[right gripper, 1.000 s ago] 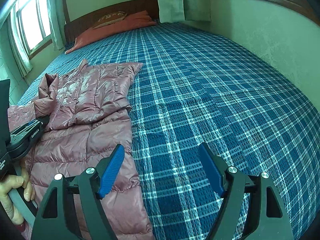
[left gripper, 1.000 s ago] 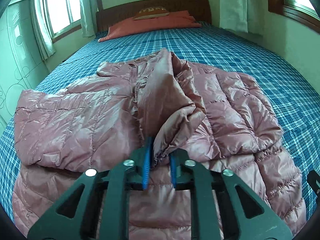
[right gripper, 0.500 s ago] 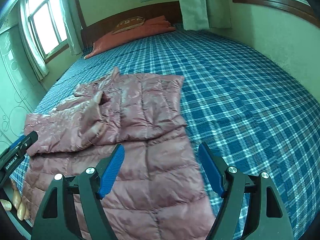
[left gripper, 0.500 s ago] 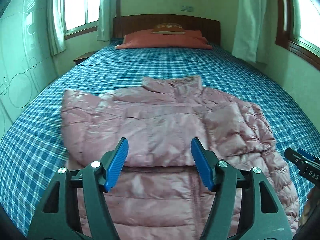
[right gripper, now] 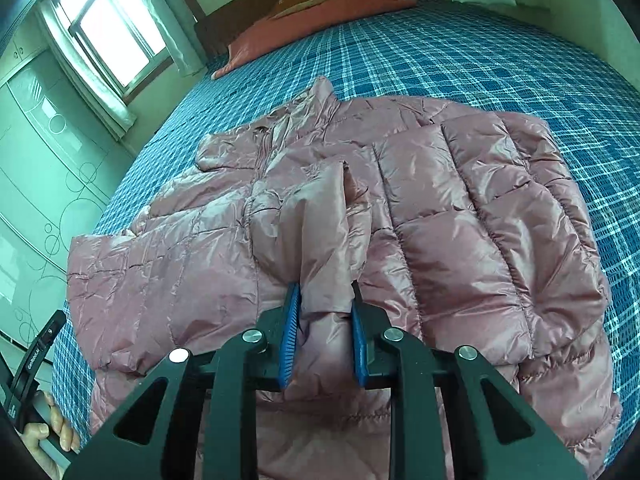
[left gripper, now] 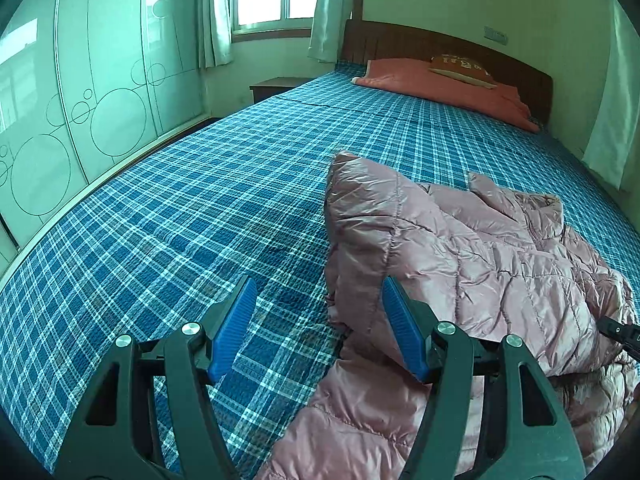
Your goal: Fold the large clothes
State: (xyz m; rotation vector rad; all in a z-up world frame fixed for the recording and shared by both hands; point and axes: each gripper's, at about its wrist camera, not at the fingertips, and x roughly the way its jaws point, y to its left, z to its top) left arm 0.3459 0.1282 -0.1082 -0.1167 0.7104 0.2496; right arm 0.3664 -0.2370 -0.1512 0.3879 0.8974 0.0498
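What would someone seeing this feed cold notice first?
The shiny pink puffer jacket spread over the blue plaid bedspread dominates both views. The right claw, whose jaws have just been closing, pinches a fold of the jacket at its middle. The left claw stands open over bare bedspread beside the jacket's edge, with orange bedding at the headboard.

The right gripper (right gripper: 324,336), wide open a second ago, has just been closing and now pinches a sleeve fold of the pink down jacket (right gripper: 460,216). The left gripper (left gripper: 316,328) lets go, its jaws empty, and swings toward nine o'clock over the plaid bedsheet (left gripper: 180,220).
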